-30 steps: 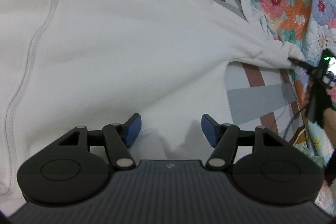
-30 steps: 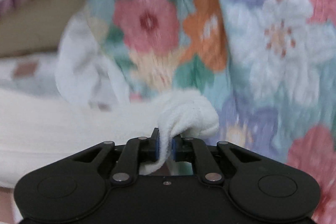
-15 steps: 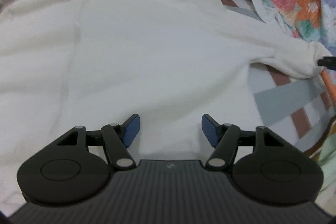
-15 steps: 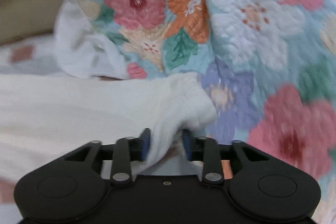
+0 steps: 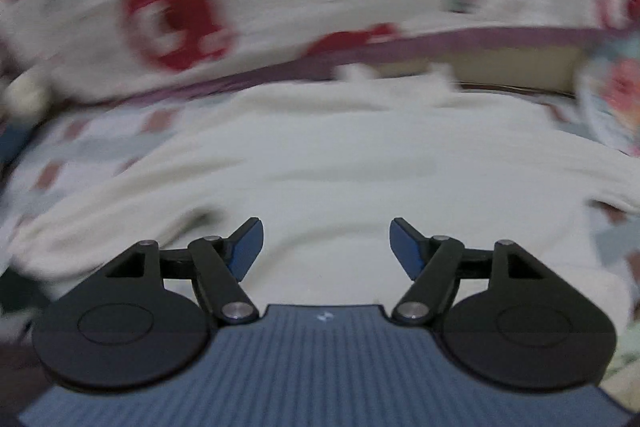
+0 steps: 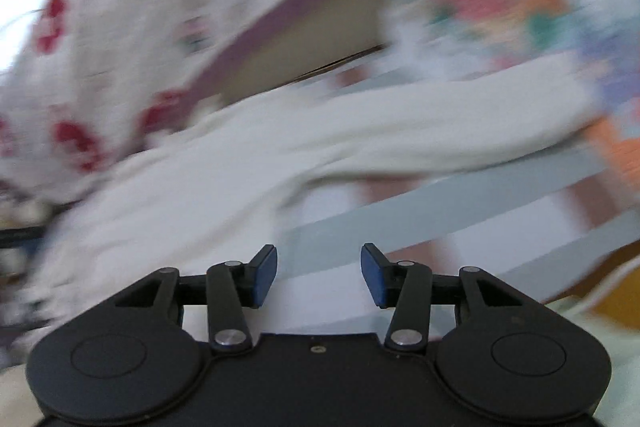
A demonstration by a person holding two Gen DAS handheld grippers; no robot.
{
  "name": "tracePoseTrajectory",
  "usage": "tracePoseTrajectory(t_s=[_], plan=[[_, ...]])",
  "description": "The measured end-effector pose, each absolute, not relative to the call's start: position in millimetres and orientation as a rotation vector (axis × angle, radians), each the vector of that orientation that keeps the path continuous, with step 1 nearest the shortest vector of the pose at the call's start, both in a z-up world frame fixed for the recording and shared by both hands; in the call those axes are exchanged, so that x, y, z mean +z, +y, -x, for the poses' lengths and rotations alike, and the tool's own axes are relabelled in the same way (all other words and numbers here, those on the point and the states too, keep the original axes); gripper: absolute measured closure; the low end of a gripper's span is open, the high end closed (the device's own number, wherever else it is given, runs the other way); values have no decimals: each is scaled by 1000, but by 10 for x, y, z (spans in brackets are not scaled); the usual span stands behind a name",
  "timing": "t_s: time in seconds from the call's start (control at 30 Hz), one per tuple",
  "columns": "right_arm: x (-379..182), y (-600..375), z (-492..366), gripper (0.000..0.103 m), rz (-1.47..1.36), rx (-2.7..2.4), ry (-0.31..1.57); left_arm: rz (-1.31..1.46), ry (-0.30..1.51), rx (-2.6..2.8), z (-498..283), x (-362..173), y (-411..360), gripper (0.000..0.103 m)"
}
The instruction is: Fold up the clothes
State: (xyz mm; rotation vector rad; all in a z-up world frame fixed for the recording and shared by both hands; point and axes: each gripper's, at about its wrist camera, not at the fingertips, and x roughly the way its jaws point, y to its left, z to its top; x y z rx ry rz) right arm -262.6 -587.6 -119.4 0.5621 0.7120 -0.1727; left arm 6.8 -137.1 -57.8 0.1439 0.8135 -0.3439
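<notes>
Now, in the left wrist view, the left gripper (image 5: 326, 245) is held spread and empty above the white garment (image 5: 360, 163), spread flat on the striped sheet (image 5: 52, 163). In the right wrist view, the sleeve (image 6: 420, 123) has been released; the right gripper (image 6: 319, 275) is parted, so laying-out appears complete.

Soft, even indoor light, heavy motion blur across both fisheye views, bowed dark corners, only the tools sharp
</notes>
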Motion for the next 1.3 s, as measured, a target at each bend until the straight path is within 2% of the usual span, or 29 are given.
tracePoseTrajectory(t_s=[0.2,0.47,0.63,0.77,0.93,1.03,1.17,1.3], plan=[[-1085,-4971,2160,51,-441,122,823,16,950,-181,109,-768,-319,33],[-1145,-4223,2318,52,-201,423,914,87,1134,-267,598,-1162,189,28],[-1264,-4248,2383,51,-168,299,992,134,1102,-313,690,-1164,165,28],[-1440,-4520,2411,51,-311,210,1007,110,1015,-379,746,-1010,76,28],[-1786,-4721,2339,51,-492,184,1022,-67,851,-388,813,-843,-149,27],[-1972,-4772,2329,51,-572,168,1030,-159,775,-369,857,-771,-233,23],[-1983,-4743,2372,50,-550,164,1010,-113,784,-451,871,-726,-181,20],[-1899,-4697,2316,50,-525,170,985,-92,921,-518,776,-875,-160,19]])
